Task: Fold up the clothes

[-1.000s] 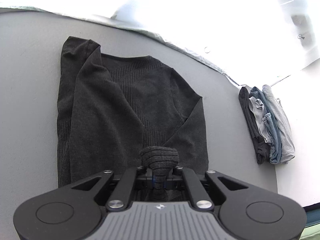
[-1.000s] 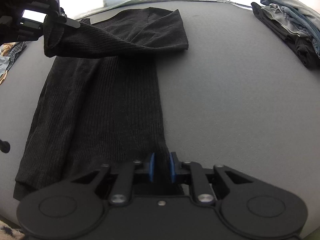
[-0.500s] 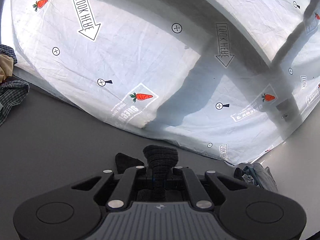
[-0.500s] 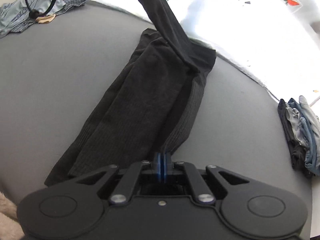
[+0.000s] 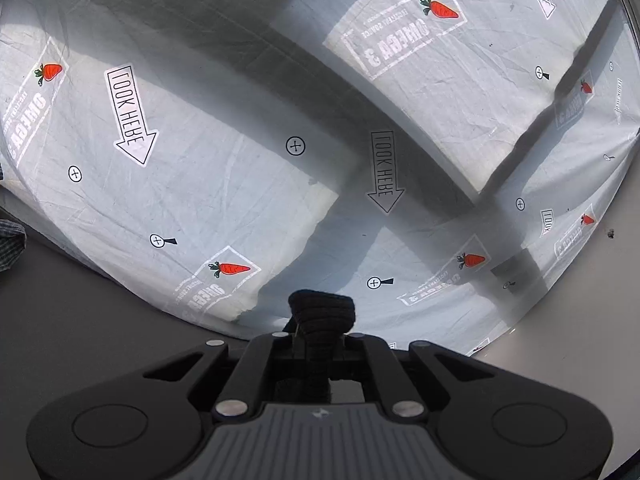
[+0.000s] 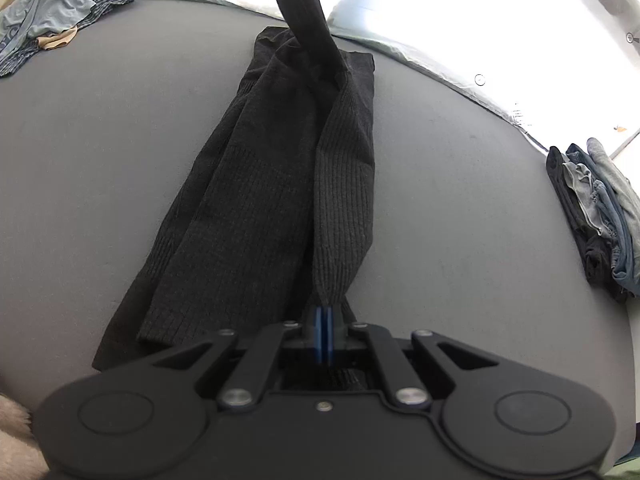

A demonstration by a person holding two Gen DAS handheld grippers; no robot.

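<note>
A black ribbed sweater (image 6: 260,200) lies lengthwise on the grey table (image 6: 460,220), folded into a long strip. My right gripper (image 6: 324,320) is shut on its near hem edge, blue pads pressed together. One black sleeve (image 6: 304,12) rises from the far end out of the top of the right wrist view. My left gripper (image 5: 320,332) is shut on a bunched black cuff (image 5: 322,310) of the sweater and is tilted up, facing a white printed sheet (image 5: 240,160).
A stack of folded clothes (image 6: 592,212) sits at the table's right edge. A loose pile of unfolded clothes (image 6: 52,20) lies at the far left. The white sheet with carrot prints (image 6: 480,20) hangs behind the table. A plaid cloth (image 5: 10,240) shows at the left.
My left gripper has lifted the cuff high and tilted up, away from the table. My right gripper has shut on the hem. The sleeve now stretches upward from the sweater's far end.
</note>
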